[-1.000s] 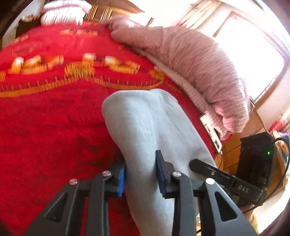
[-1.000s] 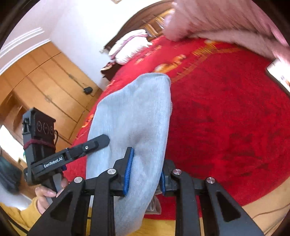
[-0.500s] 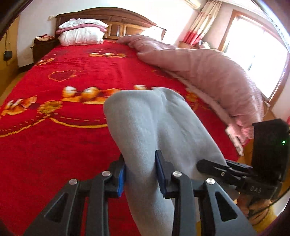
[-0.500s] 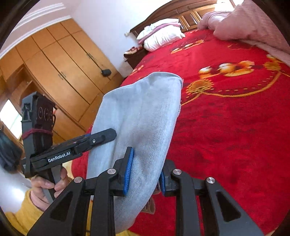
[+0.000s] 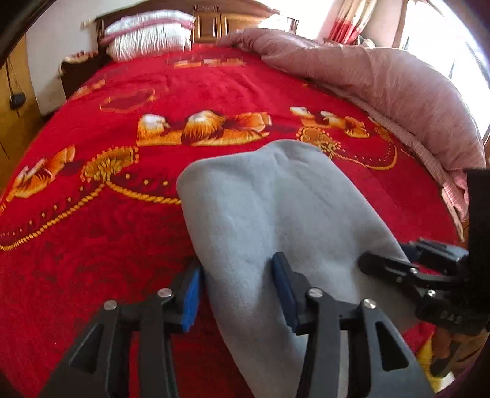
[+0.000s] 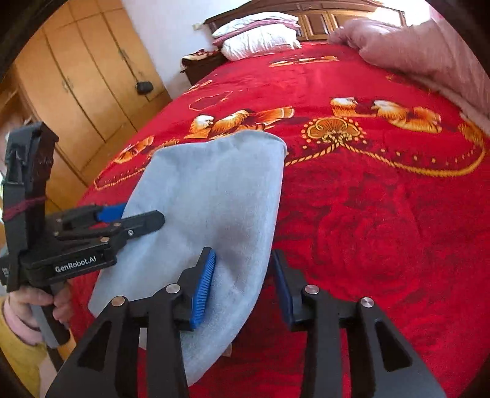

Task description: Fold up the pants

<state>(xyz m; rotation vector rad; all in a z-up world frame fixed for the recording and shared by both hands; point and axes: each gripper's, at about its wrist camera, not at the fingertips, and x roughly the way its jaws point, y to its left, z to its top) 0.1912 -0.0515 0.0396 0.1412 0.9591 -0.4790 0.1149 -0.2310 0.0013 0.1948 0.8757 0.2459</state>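
Observation:
The light grey pants [image 5: 275, 214] lie folded into a long band on the red bedspread [image 5: 92, 238], reaching away from me; they also show in the right wrist view [image 6: 211, 196]. My left gripper [image 5: 235, 287] straddles the near end of the pants, jaws apart with a gap beside the left pad, so it is open. My right gripper [image 6: 242, 281] straddles the pants' right edge, jaws wide apart and open. Each gripper shows in the other's view, the right gripper [image 5: 398, 269] to the right and the left gripper [image 6: 128, 223] to the left.
A pink quilt [image 5: 382, 79] is heaped along the bed's right side. White pillows [image 5: 147, 36] and a wooden headboard [image 6: 321, 18] stand at the far end. A wooden wardrobe [image 6: 76, 91] stands left of the bed. The bed's near edge is right below the grippers.
Both grippers have lowered the pants onto the bed and their jaws have opened wider, letting go of the cloth. The views now look flatter along the bed.

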